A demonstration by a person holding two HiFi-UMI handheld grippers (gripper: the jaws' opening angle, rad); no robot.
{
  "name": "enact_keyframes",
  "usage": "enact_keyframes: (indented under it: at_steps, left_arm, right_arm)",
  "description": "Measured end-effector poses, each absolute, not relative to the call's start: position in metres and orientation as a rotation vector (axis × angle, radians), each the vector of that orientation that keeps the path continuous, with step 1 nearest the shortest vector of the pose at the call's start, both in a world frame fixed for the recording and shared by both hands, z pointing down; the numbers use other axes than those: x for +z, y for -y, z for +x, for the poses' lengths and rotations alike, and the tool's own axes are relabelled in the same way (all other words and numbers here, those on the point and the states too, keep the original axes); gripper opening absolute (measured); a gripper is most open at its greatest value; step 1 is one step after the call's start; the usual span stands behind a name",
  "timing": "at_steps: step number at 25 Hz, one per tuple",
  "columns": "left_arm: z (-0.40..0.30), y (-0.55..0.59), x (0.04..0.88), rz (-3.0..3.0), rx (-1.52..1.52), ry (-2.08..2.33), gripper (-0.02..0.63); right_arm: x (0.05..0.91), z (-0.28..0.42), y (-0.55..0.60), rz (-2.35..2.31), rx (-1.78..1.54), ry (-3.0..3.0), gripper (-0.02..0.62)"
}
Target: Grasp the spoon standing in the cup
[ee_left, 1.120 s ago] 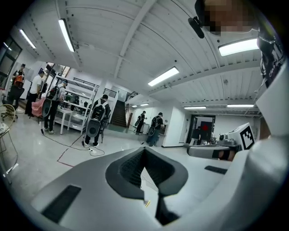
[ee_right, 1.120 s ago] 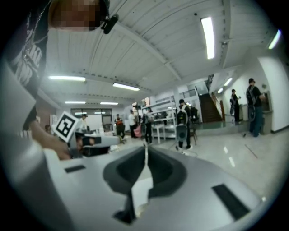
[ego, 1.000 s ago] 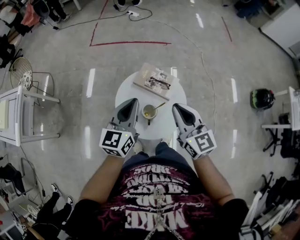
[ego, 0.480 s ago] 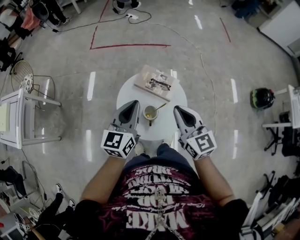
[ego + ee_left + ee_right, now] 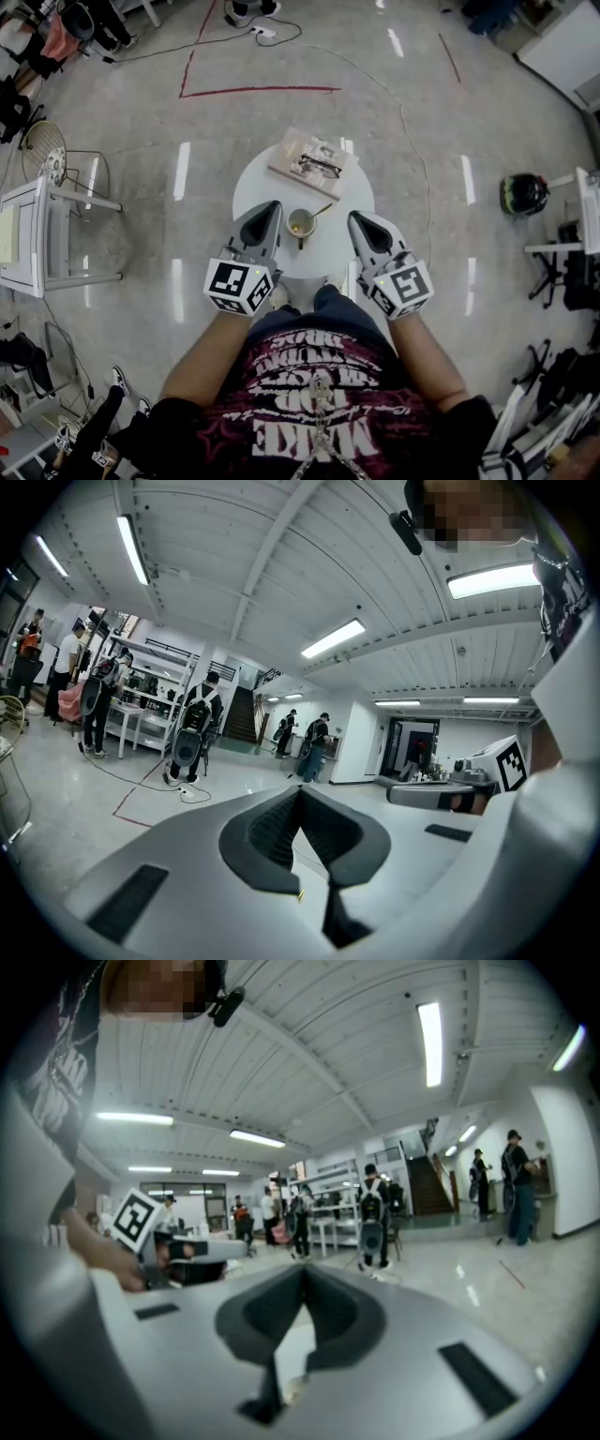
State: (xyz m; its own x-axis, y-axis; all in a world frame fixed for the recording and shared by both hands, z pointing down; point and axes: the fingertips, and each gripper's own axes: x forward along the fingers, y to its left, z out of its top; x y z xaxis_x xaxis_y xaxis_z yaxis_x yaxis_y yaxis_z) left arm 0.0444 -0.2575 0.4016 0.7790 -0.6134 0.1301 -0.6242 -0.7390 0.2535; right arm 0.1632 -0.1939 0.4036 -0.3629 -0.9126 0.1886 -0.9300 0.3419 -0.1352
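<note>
L gripper (image 5: 271, 210) & R gripper (image 5: 356, 221) both hover over the round table (image 5: 251, 189). Each has its jaws together w/ nothing btwn them. Cup (image 5: 300, 223) sits btwn the two grippers: just R of L gripper's tip, a bit further L of R gripper's tip, touching neither. Spoon (image 5: 320, 212) stands in cup, handle leaning fwd & toward R gripper's side, apart from it. Book (image 5: 312, 161) w/ glasses (image 5: 321, 168) on top lies beyond both tips.

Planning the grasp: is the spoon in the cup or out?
In: the spoon stands in the cup, its handle leaning out over the rim.
</note>
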Motion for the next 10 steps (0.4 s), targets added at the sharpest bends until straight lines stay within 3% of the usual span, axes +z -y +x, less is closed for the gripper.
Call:
enact_keyframes:
  at_steps: [10]
  left_arm:
    - [0.0460,0.2525,0.4010,2.690,0.063,0.938,0.025]
  right_arm:
    - [0.4047,0.1618,0.1895,1.729,0.351,2.497,0.032]
